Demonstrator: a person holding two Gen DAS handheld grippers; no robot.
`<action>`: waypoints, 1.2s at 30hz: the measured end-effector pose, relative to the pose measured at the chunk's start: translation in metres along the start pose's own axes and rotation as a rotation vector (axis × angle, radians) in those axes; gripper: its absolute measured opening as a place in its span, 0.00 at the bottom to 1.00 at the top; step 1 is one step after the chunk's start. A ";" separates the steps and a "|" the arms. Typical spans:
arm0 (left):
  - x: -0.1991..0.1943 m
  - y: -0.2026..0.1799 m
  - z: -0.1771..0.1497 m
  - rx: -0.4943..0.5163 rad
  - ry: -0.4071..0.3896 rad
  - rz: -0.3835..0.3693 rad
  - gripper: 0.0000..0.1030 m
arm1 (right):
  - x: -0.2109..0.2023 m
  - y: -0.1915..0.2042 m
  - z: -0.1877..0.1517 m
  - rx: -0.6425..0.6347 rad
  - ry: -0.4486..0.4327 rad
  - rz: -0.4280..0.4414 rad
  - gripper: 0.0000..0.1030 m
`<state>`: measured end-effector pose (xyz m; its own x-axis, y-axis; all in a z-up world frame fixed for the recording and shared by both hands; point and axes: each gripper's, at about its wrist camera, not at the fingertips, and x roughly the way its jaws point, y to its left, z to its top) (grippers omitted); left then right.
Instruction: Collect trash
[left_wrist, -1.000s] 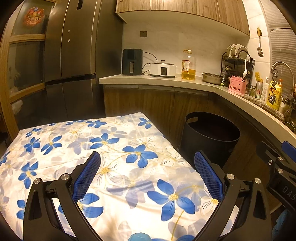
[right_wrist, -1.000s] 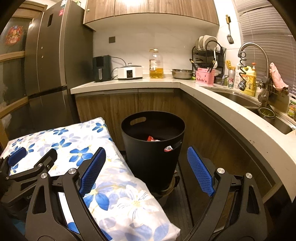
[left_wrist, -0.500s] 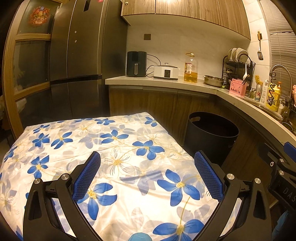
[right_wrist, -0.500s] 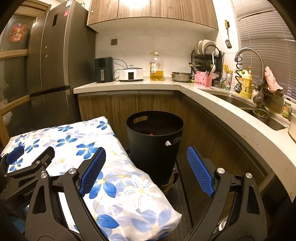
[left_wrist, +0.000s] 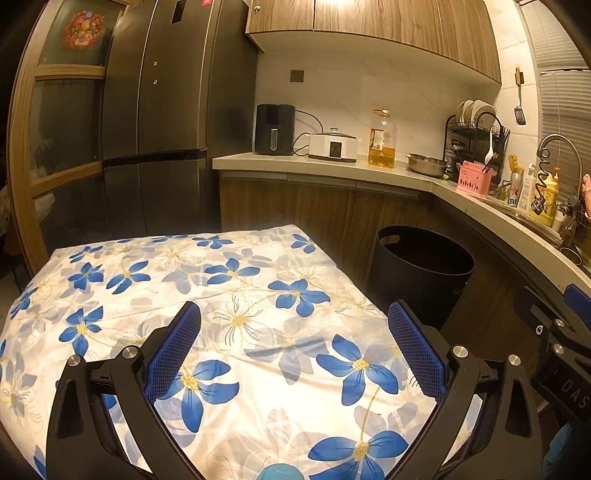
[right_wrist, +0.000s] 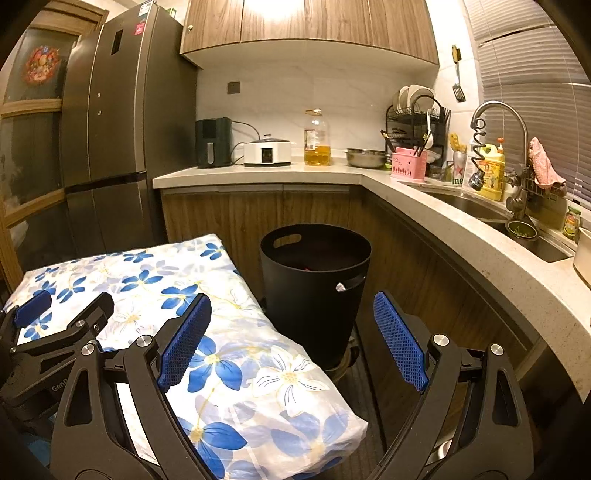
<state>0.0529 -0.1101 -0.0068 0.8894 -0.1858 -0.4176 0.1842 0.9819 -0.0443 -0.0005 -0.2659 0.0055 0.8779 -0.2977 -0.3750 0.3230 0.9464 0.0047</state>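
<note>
Floral-cloth table (left_wrist: 236, 295) is filling the foreground. Black trash bin (right_wrist: 314, 280) is standing just beside its right edge, against the cabinets, something red lying inside. Left gripper (left_wrist: 293, 354) and right gripper (right_wrist: 291, 339) are both hovering wide, gripping nothing.

Floral cloth (left_wrist: 229, 295) covering, apparently, a table

Matt plastic bin (right_wrist: 314, 280); glossy floral cloth (left_wrist: 229, 314).
</note>
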 end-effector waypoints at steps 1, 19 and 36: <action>0.000 0.000 0.000 0.000 -0.001 0.001 0.94 | 0.000 0.000 0.000 0.001 -0.001 0.000 0.86; 0.000 0.003 0.004 0.002 -0.006 0.011 0.94 | 0.002 0.003 0.001 0.003 0.008 0.005 0.86; 0.000 0.001 0.004 0.003 -0.006 0.012 0.94 | 0.003 0.003 0.001 0.005 0.007 0.006 0.86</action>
<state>0.0543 -0.1095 -0.0032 0.8940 -0.1742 -0.4128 0.1750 0.9839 -0.0362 0.0030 -0.2641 0.0054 0.8774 -0.2907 -0.3818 0.3191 0.9477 0.0117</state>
